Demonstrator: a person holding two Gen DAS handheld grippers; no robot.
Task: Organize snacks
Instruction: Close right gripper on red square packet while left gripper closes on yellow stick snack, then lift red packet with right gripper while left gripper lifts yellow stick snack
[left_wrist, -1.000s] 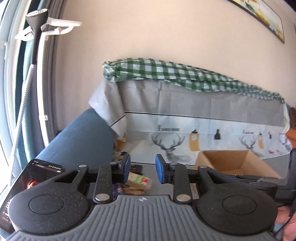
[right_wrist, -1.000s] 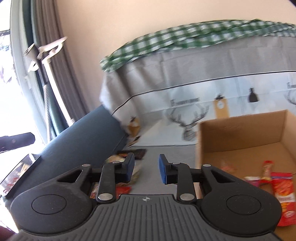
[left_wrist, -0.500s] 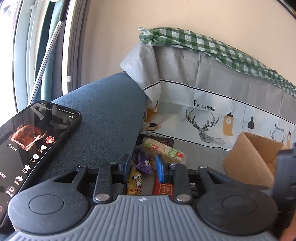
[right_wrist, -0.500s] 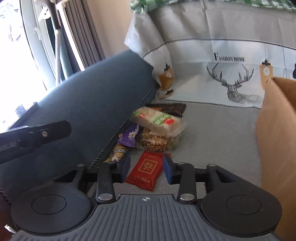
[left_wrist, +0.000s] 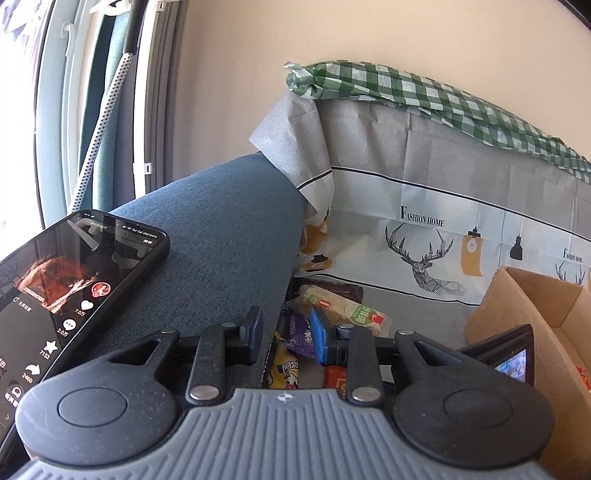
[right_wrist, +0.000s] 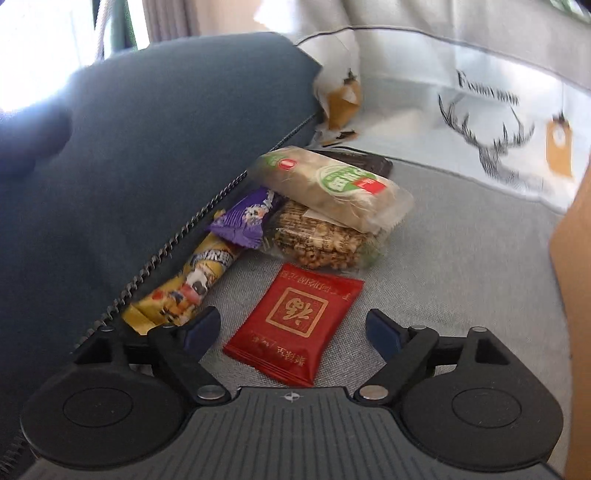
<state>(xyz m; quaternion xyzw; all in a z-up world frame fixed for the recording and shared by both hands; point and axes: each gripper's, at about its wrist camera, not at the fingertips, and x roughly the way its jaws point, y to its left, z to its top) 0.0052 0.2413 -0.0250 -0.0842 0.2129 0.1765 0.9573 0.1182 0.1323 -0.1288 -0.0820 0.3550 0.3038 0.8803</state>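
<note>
The right wrist view looks down on the snack pile lying on the grey fabric seat (right_wrist: 461, 266), pushed against the blue upholstered armrest (right_wrist: 155, 147). Nearest is a flat red foil packet with gold characters (right_wrist: 295, 325), lying on the seat between the fingers of the right tool (right_wrist: 291, 334), whose jaws are opening and not touching it. Behind it sit a clear-wrapped puffed-grain bar (right_wrist: 317, 236), a beige wrapped cake with a green and red label (right_wrist: 328, 188) resting on top of that bar, a purple wrapper (right_wrist: 243, 218) and a yellow cartoon-printed stick pack (right_wrist: 192, 284) along the armrest seam.

The left wrist view shows what the other does not: a black smartphone with a lit screen (left_wrist: 62, 295) lying on the armrest, the open brown cardboard box (left_wrist: 524, 321) on the seat at the right, the deer-printed cover (left_wrist: 424, 251) and a green checked cloth (left_wrist: 424, 92) above. The left tool (left_wrist: 286, 336) has its jaws narrowly apart with nothing pinched; the same snacks appear partly hidden behind its fingers.
</note>
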